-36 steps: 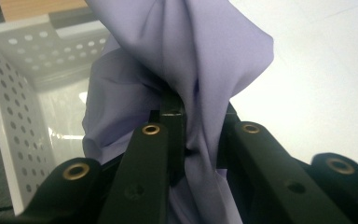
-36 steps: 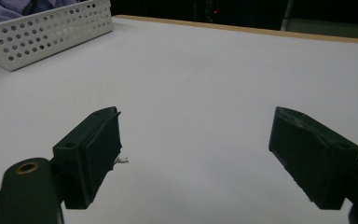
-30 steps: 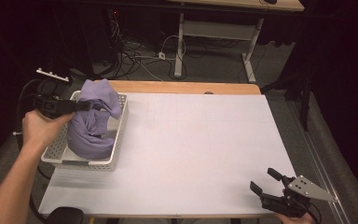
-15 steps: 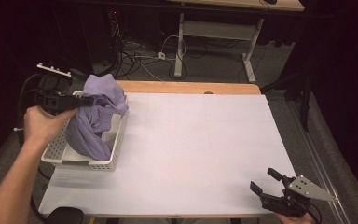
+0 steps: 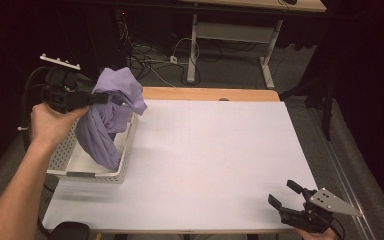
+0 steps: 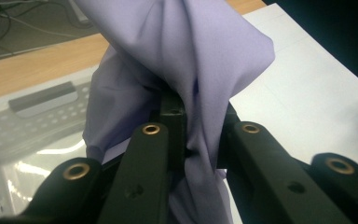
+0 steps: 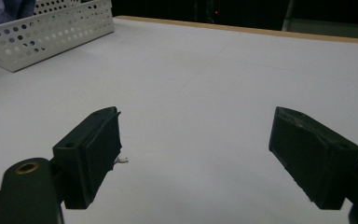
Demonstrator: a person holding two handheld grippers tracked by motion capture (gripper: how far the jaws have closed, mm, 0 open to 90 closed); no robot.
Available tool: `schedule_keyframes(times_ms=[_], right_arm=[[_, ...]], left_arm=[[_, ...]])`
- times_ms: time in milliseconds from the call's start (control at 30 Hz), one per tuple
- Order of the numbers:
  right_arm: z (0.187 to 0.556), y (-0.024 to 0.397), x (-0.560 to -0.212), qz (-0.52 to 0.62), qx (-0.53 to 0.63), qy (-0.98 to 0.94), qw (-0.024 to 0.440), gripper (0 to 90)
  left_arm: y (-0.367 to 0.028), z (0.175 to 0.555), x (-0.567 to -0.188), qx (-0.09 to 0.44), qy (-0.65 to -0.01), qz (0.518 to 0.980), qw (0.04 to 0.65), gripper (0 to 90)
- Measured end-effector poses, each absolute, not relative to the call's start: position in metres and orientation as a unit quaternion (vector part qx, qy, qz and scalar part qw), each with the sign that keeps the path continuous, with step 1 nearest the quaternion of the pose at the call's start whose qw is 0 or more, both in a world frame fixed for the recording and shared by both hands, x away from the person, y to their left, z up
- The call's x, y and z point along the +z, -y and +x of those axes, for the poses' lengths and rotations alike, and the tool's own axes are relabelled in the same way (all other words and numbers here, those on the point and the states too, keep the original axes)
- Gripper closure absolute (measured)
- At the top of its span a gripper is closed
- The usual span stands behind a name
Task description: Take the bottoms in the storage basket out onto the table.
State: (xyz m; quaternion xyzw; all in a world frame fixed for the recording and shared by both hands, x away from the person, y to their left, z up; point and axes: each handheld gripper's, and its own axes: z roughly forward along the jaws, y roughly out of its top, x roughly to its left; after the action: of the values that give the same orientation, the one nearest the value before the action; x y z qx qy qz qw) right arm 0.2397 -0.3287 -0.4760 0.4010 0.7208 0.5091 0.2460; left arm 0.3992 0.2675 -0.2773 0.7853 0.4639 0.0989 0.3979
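A lilac cloth [image 5: 111, 112] hangs from my left gripper [image 5: 100, 98], which is shut on a bunched fold near its top. The cloth's lower end still trails into the white perforated basket [image 5: 122, 167] at the table's left edge. Seen from the left gripper view, the fabric [image 6: 200, 60] is pinched between the black jaws and spills over them. My right gripper [image 5: 286, 195] rests at the table's front right corner, open with nothing between its pads [image 7: 100, 149].
The white table sheet [image 5: 220, 150] spreads between the basket and the right gripper. A wooden strip [image 5: 210, 93] borders the far edge. Beyond it stand desk legs and cables on the floor. The basket's wall [image 7: 51, 32] shows far left in the right gripper view.
My left gripper has risen and drawn the cloth up out of the basket, so more of it hangs free. The right gripper has stayed put.
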Motion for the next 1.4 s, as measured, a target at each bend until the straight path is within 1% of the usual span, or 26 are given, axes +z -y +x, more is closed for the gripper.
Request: schedule_keyframes(times_ms=[133, 400, 1000, 1200, 1400], right_arm=[[0.24, 0.328, -0.476, 0.401, 0.508, -0.722, 0.246, 17.4], [0.241, 0.328, -0.476, 0.4, 0.508, -0.723, 0.244, 17.4], [0.241, 0.327, -0.476, 0.397, 0.508, -0.725, 0.242, 17.5], [0.241, 0.327, -0.476, 0.397, 0.508, -0.724, 0.243, 17.4], [0.241, 0.328, -0.476, 0.397, 0.508, -0.725, 0.243, 17.5]], left_arm=[[-0.258, 0.4, -0.27, 0.099, -0.453, 0.786, 0.409, 79.6], [-0.236, 0.401, -0.257, 0.098, -0.43, 0.797, 0.413, 79.6], [-0.179, 0.399, -0.237, 0.079, -0.364, 0.819, 0.436, 79.4], [-0.16, 0.402, -0.242, 0.063, -0.35, 0.825, 0.439, 79.3], [-0.141, 0.406, -0.251, 0.061, -0.341, 0.83, 0.438, 79.0]])
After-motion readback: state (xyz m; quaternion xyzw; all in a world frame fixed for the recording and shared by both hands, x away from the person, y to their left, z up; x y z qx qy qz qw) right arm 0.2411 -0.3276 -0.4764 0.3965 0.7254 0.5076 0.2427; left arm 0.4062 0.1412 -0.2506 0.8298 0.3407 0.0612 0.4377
